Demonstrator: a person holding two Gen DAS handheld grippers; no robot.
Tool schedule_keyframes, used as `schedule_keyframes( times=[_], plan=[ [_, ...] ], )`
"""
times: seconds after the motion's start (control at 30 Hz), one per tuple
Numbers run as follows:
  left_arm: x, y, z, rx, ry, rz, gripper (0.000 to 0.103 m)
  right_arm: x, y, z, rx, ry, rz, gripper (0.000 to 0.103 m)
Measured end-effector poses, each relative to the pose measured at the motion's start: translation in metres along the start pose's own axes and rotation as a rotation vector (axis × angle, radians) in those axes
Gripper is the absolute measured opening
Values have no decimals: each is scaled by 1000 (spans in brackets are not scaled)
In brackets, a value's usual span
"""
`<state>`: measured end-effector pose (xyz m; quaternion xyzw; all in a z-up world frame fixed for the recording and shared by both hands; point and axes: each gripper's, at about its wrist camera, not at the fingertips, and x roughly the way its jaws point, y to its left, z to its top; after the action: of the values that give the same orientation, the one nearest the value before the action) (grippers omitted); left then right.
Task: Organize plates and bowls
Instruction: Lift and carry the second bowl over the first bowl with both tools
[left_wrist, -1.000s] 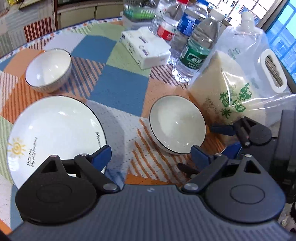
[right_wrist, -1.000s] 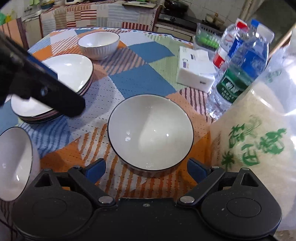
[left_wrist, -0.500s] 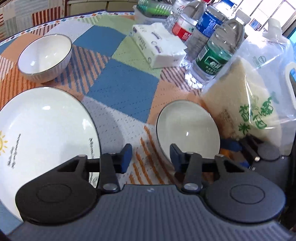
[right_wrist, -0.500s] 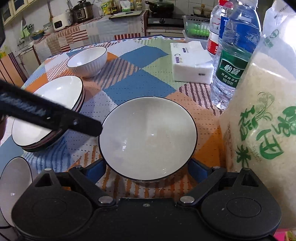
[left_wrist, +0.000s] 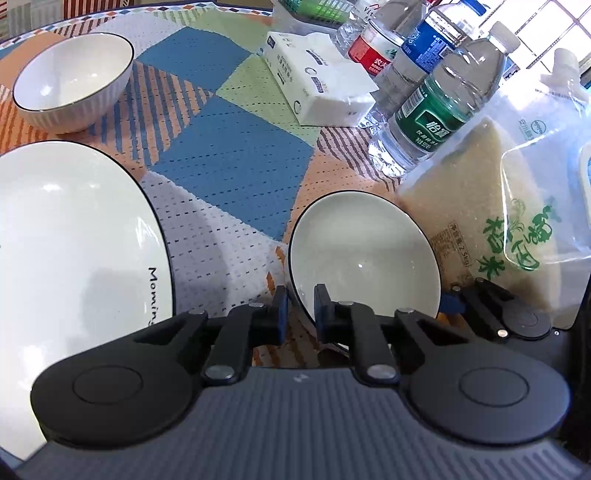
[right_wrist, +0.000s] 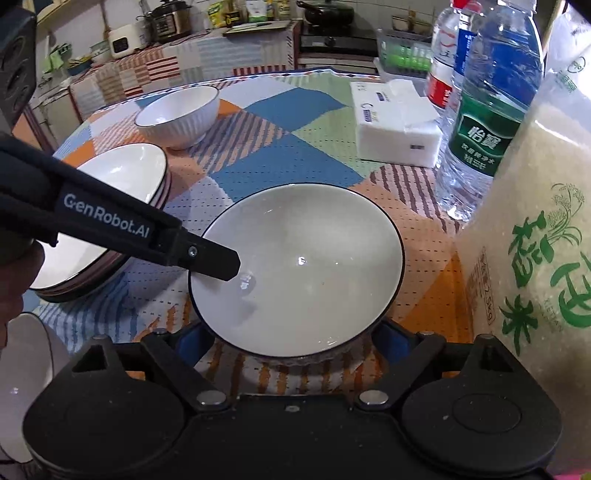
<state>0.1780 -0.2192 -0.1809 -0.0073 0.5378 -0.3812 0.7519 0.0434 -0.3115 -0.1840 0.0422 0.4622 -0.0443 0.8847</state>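
The left hand-held gripper (left_wrist: 297, 308) pinches the near bowl's (left_wrist: 364, 254) rim; the right hand-held gripper (right_wrist: 291, 341) straddles it, spread wide.

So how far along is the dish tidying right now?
Done: plates sit stacked. In hand: the left hand-held gripper has its fingers closed over the near bowl rim, and the right hand-held gripper is open around it. Left: that bowl and the ribbed bowl remain separate.
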Motion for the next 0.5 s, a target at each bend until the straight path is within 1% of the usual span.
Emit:
schedule_keyframes(
  times=[0.1,0.23,0.37,0.5],
  plan=[
    [-11,-3,-1,8,-2,16,13,-5,2,0,7,-6,19,93],
    [-32,-7,-1,20,-17,14,13,-22,11,1,-1,-30,16,93],
    [-50,-13,3,39,3,42,13,-37,20,6,-31,-43,21,93],
    [-72,-15,4,59,-37,58,13,-50,30,15,-72,-79,12,93]
  ],
)
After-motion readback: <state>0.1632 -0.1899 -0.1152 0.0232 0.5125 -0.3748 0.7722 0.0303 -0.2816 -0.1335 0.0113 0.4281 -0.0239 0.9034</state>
